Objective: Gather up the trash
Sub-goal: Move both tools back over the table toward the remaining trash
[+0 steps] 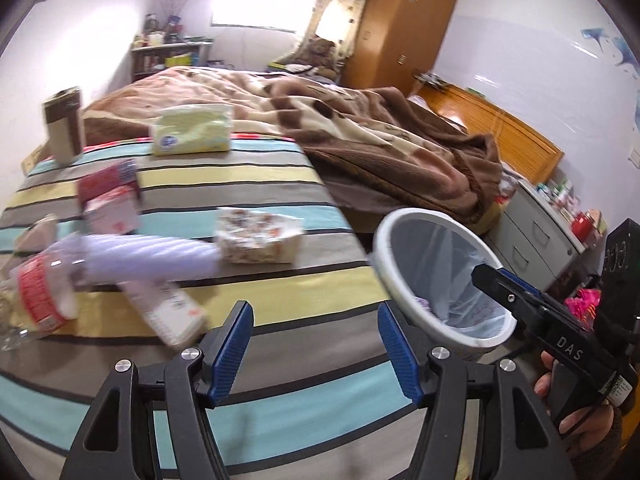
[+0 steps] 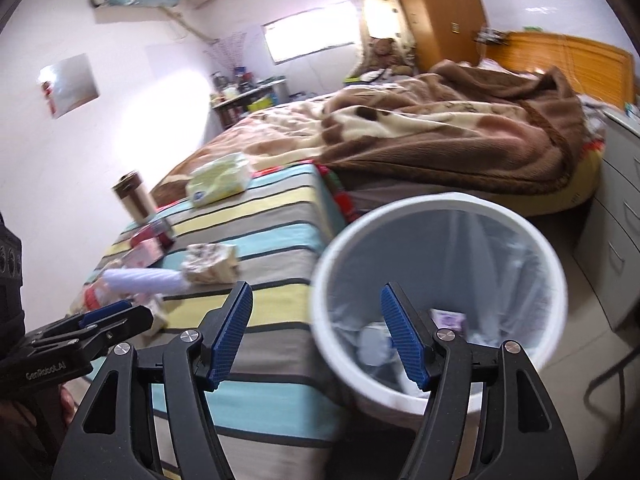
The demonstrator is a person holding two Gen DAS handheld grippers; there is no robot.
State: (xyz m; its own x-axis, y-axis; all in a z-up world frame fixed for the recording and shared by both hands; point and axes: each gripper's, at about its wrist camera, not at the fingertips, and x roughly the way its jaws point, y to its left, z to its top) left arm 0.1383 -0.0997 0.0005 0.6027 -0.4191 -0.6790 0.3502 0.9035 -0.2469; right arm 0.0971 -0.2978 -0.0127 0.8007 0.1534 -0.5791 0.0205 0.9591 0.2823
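Trash in bin [image 2: 440, 216] is blurred; left gripper [image 1: 316, 344] and right gripper [image 2: 316, 332] gape, empty.

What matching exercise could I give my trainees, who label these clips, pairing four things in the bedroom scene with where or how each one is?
Column one:
1. white bin
2. brown blanket
3. yellow tissue pack
4. left gripper

Column two:
A. jaws apart with nothing between them
B. lying flat on the striped cover, near the blanket's edge
C. standing on the floor beside the bed, lined with a clear bag
D. rumpled across the far part of the bed

Pairs: 1-C, 2-D, 3-B, 4-A
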